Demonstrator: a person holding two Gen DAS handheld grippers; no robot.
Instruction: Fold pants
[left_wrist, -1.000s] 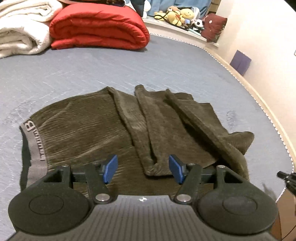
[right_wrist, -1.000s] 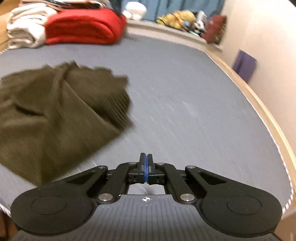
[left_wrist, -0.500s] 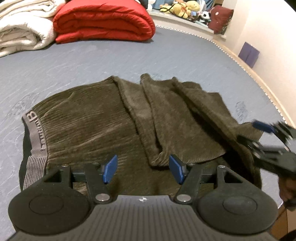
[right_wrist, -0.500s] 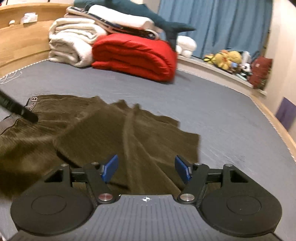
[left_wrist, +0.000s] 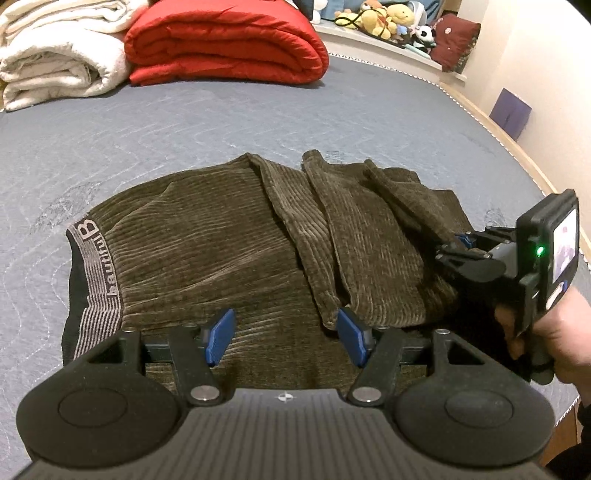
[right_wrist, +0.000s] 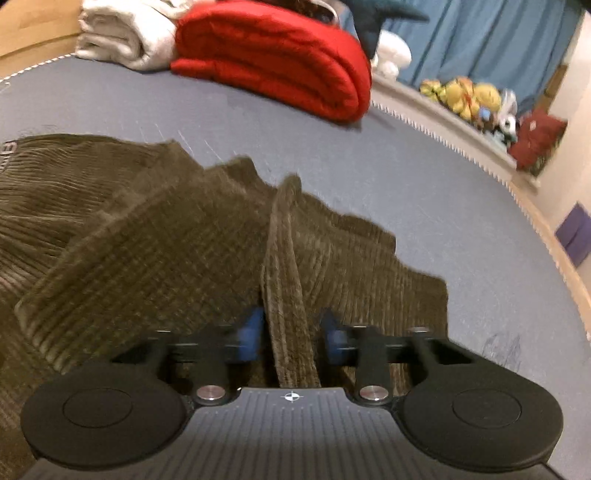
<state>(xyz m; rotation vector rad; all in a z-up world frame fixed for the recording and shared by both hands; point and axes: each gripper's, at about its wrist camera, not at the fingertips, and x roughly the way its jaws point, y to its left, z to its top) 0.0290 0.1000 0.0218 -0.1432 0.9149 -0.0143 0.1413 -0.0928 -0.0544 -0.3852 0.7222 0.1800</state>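
Olive corduroy pants (left_wrist: 229, 251): spread flat mid-bed (left_wrist: 258, 122), legs doubled over body. Left gripper (left_wrist: 288, 341): over near hem of pants, jaws spread, holding nothing. Right gripper (right_wrist: 291, 332): at raised fold of pants, jaws just closing around it, not yet pinching. Red quilt (left_wrist: 225, 40): beyond pants.

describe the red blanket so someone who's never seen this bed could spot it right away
Look across the grey mattress to its far end, beyond the brown corduroy pants lying in the middle. The red blanket sits there folded into a thick, puffy roll. It lies right beside a folded white blanket, and its bright red colour sets it apart.
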